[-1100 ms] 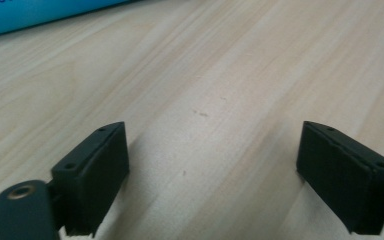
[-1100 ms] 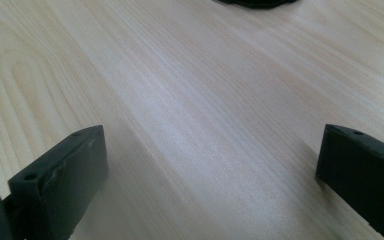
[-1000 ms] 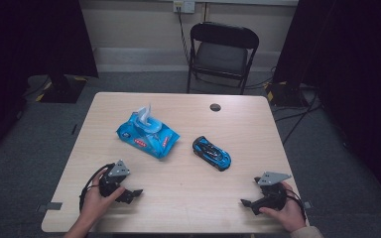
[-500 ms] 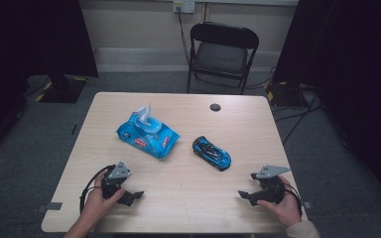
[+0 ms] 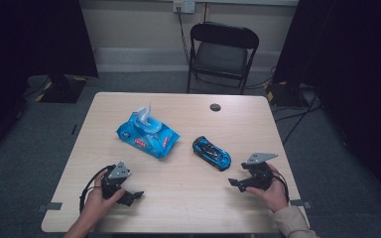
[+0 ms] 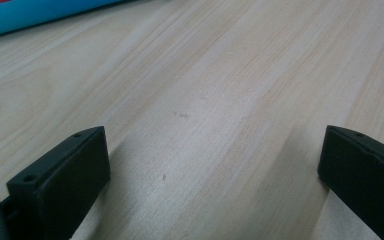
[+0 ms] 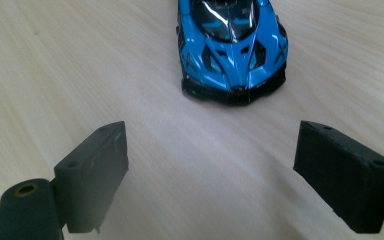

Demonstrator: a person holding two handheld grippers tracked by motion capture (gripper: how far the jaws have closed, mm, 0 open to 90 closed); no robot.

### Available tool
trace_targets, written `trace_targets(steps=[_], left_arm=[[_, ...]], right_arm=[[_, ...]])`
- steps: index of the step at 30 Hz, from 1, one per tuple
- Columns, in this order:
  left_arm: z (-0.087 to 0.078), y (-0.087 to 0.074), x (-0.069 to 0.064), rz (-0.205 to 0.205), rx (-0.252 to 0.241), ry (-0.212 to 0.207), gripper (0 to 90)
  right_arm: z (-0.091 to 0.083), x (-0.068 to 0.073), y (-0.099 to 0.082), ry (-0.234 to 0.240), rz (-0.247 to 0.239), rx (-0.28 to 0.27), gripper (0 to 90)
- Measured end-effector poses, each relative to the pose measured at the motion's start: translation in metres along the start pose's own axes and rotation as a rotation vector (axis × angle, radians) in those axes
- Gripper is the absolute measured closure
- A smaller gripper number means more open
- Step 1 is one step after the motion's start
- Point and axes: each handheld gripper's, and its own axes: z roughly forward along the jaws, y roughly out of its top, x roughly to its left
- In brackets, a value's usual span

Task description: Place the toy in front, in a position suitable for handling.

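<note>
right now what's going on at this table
A person sits at a wooden table with tongs in each hand. The right tongs are open, pointing at a blue toy car just ahead, not touching it. The left tongs rest open over bare wood. A blue wipes pack lies untouched.

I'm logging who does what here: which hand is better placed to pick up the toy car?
The right. Its tongs stand open and empty, aimed straight at the toy car just ahead. The left tongs face bare table, with the wipes pack nearer them than the car.
</note>
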Motion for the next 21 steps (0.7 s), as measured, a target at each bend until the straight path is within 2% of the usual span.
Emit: trace_targets(steps=[10, 21], left_arm=[[0.000, 0.000, 0.000, 0.002, 0.000, -0.002, 0.0], [0.000, 0.000, 0.000, 0.003, 0.001, -0.002, 0.0]], right_arm=[[0.020, -0.005, 0.040, -0.008, -0.012, -0.002, 13.2], [0.043, -0.006, 0.062, -0.004, -0.025, -0.003, 13.2]])
